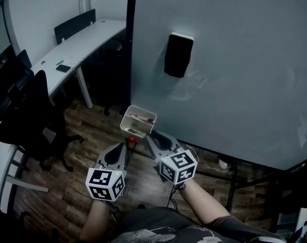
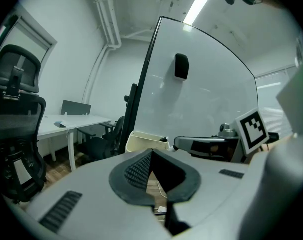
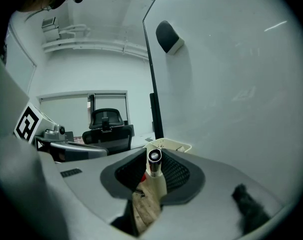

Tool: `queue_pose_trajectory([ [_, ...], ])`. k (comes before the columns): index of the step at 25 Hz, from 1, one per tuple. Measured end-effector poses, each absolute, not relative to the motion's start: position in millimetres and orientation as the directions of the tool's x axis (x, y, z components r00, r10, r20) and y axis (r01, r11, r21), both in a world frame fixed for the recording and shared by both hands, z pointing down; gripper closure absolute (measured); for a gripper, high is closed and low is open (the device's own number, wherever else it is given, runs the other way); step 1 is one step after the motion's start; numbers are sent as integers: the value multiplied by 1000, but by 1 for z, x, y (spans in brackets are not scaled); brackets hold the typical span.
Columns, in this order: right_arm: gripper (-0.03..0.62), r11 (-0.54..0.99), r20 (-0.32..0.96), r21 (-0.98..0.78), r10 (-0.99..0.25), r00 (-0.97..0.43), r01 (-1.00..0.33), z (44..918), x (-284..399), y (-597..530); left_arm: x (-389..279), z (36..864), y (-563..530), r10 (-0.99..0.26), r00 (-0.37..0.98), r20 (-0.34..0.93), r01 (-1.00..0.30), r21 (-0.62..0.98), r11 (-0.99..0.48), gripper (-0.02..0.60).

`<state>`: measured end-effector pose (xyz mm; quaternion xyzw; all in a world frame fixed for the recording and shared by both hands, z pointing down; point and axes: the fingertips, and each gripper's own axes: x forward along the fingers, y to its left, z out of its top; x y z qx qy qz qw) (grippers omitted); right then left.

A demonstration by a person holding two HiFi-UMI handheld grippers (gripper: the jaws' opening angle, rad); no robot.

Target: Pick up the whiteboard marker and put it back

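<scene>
A whiteboard marker (image 3: 154, 170) with a white body and dark end stands between the jaws of my right gripper (image 3: 154, 156), which is shut on it. Just beyond hangs the white tray (image 3: 170, 145) on the whiteboard. In the head view the right gripper (image 1: 149, 135) sits right below that tray (image 1: 127, 119), which holds a few markers. A small red piece (image 1: 131, 139) shows beside its tips. My left gripper (image 1: 124, 146) hovers to the left, its tips meeting with nothing between them (image 2: 150, 153); its view shows the tray (image 2: 141, 140) ahead.
A black eraser (image 1: 178, 54) sticks to the whiteboard (image 1: 234, 85) above the tray. To the left stand a curved white desk (image 1: 77, 49) and black office chairs (image 1: 34, 115). Wooden floor and cables lie below, and the board's stand legs (image 1: 234, 178) at the right.
</scene>
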<state>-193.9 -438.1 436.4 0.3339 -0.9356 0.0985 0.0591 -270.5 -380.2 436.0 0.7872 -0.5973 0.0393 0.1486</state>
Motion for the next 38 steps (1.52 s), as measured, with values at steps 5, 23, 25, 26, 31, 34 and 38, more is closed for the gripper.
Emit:
queue_pose_trajectory([
  [5,508,756,162,-147,-617,-770,-637,431,-186,-433,-265,435,-375,-929,280,240,-953,185,-240,568],
  [23,500,722,129,-190,-653,-746,-665,418,-104,-358,-189,420,-306,-921,304,244,-949,159,-271,568],
  [25,500,716,132,-201,-657,-742,-669,419,-90,-348,-175,418,-298,-919,314,240,-947,154,-283,568],
  [26,501,713,132,-209,-658,-742,-670,419,-84,-343,-168,418,-293,-918,317,239,-946,153,-287,568],
  [31,548,707,143,-224,-657,-740,-671,425,-55,-314,-139,423,-269,-909,332,252,-941,159,-299,568],
  [34,559,700,178,-211,-659,-731,-682,434,-36,-296,-119,426,-252,-904,341,259,-938,159,-308,568],
  [38,567,694,230,-180,-660,-715,-698,448,-10,-270,-96,434,-228,-897,347,273,-936,158,-314,568],
])
